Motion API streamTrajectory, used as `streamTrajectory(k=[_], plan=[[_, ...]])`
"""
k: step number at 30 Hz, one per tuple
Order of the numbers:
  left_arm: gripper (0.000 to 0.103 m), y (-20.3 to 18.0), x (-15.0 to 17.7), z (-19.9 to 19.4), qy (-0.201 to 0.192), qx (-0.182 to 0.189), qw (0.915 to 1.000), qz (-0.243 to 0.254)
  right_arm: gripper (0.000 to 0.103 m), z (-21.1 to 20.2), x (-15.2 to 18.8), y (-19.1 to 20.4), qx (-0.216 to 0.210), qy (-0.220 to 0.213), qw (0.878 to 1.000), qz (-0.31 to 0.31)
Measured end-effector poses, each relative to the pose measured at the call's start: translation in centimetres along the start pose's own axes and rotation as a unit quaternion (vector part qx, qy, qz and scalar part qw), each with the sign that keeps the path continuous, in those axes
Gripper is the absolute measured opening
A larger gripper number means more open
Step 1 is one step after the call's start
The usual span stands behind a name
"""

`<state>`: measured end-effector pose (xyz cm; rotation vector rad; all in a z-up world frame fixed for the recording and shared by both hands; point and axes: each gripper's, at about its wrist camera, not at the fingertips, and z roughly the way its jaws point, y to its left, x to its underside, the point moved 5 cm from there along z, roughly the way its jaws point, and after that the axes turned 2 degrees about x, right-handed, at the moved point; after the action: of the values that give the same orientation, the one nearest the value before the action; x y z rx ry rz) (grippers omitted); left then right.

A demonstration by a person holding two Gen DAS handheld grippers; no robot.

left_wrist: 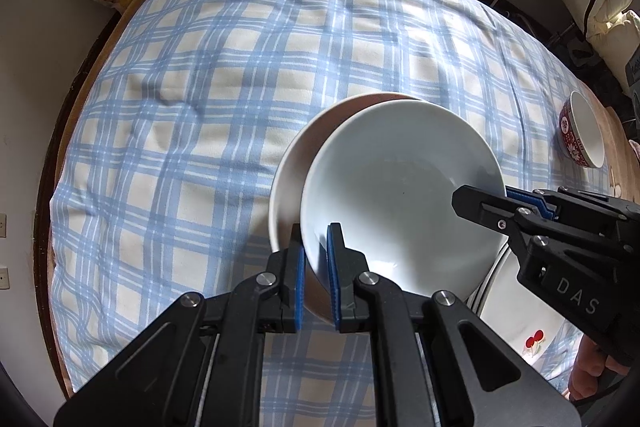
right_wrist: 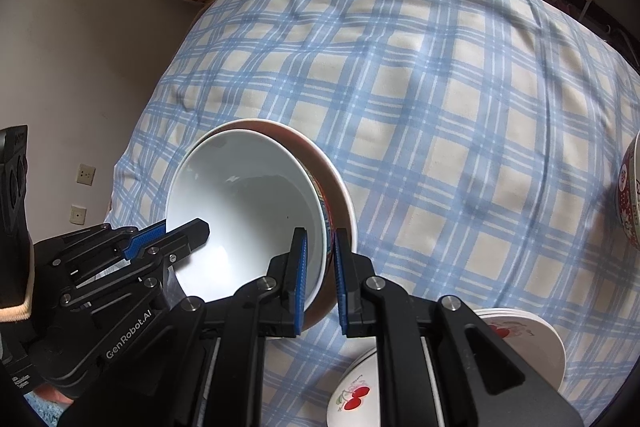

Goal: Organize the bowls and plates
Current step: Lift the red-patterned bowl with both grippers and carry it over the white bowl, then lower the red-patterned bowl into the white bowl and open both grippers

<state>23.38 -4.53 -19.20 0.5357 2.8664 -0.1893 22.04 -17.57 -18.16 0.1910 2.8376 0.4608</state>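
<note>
Between the blue pads of the black left gripper (left_wrist: 316, 275) sits the rim of a bowl (left_wrist: 400, 195) that is plain white inside, and the right wrist view shows its outer wall banded in red with blue and green under the black, blue-padded right gripper (right_wrist: 320, 279). It sits nested in a larger bowl (right_wrist: 320, 155) with a tan inside and a white rim. Under both tools spreads a cream tablecloth (left_wrist: 180, 107) checked in light blue, with a red patterned bowl (left_wrist: 580, 131), white inside, far to the right of the left gripper, and white plates (right_wrist: 532, 339) printed with red cherries just beneath the right gripper.
</note>
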Motion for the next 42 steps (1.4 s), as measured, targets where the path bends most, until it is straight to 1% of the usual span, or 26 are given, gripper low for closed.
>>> streamTrajectory(k=[4, 7, 9, 15, 22, 26, 28, 30, 33, 36, 38, 39, 41, 42], plan=[[0.011, -0.1, 0.0, 0.0, 0.001, -0.007, 1.0000, 0.006, 0.014, 0.0, 0.0, -0.1, -0.008, 0.003, 1.000, 0.002], [0.010, -0.1, 0.0, -0.1, -0.002, -0.028, 0.9995, 0.012, 0.014, -0.1, 0.0, -0.1, -0.013, 0.006, 1.000, 0.004], [0.010, -0.2, 0.1, -0.1, -0.005, -0.030, 0.9995, 0.010, 0.017, -0.3, 0.0, -0.2, -0.013, 0.004, 1.000, 0.009], [0.010, -0.5, 0.2, -0.1, -0.010, -0.044, 0.9989, 0.014, 0.017, -0.4, 0.0, -0.2, -0.012, 0.004, 1.000, 0.012], [0.012, -1.0, 0.4, -0.2, -0.014, -0.065, 0.9973, 0.031, 0.017, -0.5, 0.1, -0.5, -0.022, 0.009, 1.000, 0.019], [0.013, -1.5, 0.4, -0.5, -0.022, -0.087, 0.9948, 0.049, 0.018, -0.7, 0.2, -0.5, -0.025, 0.010, 0.999, 0.020], [0.013, -1.4, 0.5, -1.0, -0.030, -0.090, 0.9946, 0.042, 0.018, -0.8, 0.2, -0.4, -0.032, 0.009, 0.999, 0.021], [0.014, -1.3, 0.4, -1.8, -0.041, -0.085, 0.9948, 0.039, 0.019, -1.0, 0.3, -0.4, -0.040, 0.007, 0.999, 0.022], [0.014, -1.2, 0.4, -2.1, -0.038, -0.080, 0.9955, 0.034, 0.022, -1.2, 0.3, -0.4, -0.039, 0.008, 0.999, 0.019], [0.015, -1.0, 0.4, -2.3, -0.039, -0.077, 0.9959, 0.029, 0.022, -1.7, 0.1, -0.3, -0.048, -0.003, 0.999, 0.021], [0.017, -0.9, 0.2, -2.6, -0.042, -0.071, 0.9964, 0.023, 0.028, -2.4, 0.0, -0.3, -0.056, -0.012, 0.998, 0.018], [0.021, -0.9, 0.1, -2.8, -0.043, -0.068, 0.9965, 0.020, 0.030, -2.6, 0.0, -0.2, -0.057, -0.014, 0.998, 0.015], [0.026, -1.1, -0.1, -3.3, -0.048, -0.064, 0.9966, 0.018, 0.043, -3.1, -0.1, -0.4, -0.052, -0.019, 0.998, 0.010], [0.030, -1.4, -0.3, -3.5, -0.051, -0.064, 0.9965, 0.019, 0.046, -3.3, -0.2, -0.5, -0.048, -0.023, 0.999, 0.008]])
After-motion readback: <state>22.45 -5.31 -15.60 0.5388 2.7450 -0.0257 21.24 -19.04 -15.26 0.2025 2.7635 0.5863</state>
